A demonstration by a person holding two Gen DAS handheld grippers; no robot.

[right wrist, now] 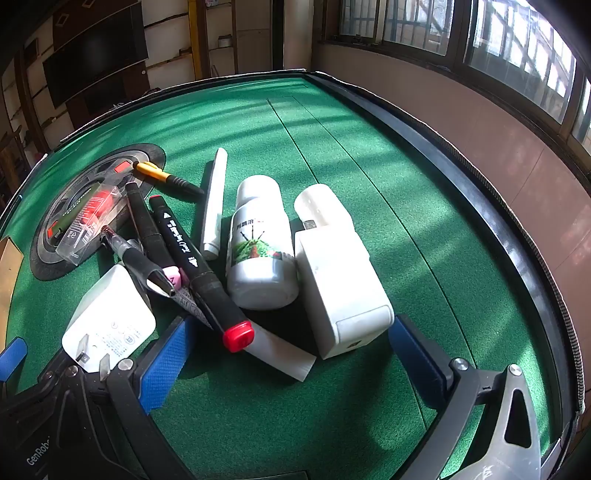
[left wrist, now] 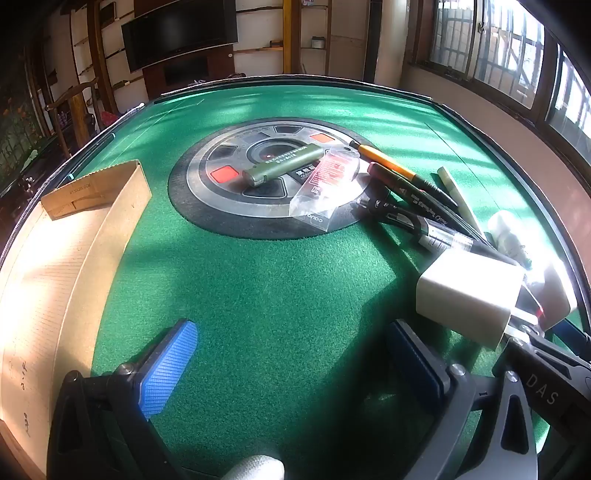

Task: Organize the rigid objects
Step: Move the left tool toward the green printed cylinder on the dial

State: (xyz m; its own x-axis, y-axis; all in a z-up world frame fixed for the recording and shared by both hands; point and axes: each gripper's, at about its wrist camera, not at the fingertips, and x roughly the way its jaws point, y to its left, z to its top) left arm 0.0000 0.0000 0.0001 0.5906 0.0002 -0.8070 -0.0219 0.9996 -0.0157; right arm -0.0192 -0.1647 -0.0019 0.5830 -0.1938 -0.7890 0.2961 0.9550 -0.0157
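A cardboard box (left wrist: 74,236) stands open on the left of the green table. On the round centre disc (left wrist: 221,206) lie an olive green tube (left wrist: 282,162) and a clear plastic packet (left wrist: 328,184). My left gripper (left wrist: 291,363) is open over bare felt, with nothing between its fingers. A white charger (left wrist: 469,295) lies just right of it. My right gripper (right wrist: 286,363) is open at the near edge of a pile: a black marker with a red cap (right wrist: 199,269), a white bottle (right wrist: 258,243), a white block adapter (right wrist: 340,284), a white charger (right wrist: 110,321), pens and a white stick (right wrist: 216,203).
An orange-and-black pen (right wrist: 166,177) lies behind the pile. A flat white strip (right wrist: 280,354) pokes out under the red cap. The table's dark raised rim (right wrist: 480,206) curves along the right, with a wall and windows beyond. A dark screen (left wrist: 177,33) hangs behind the table.
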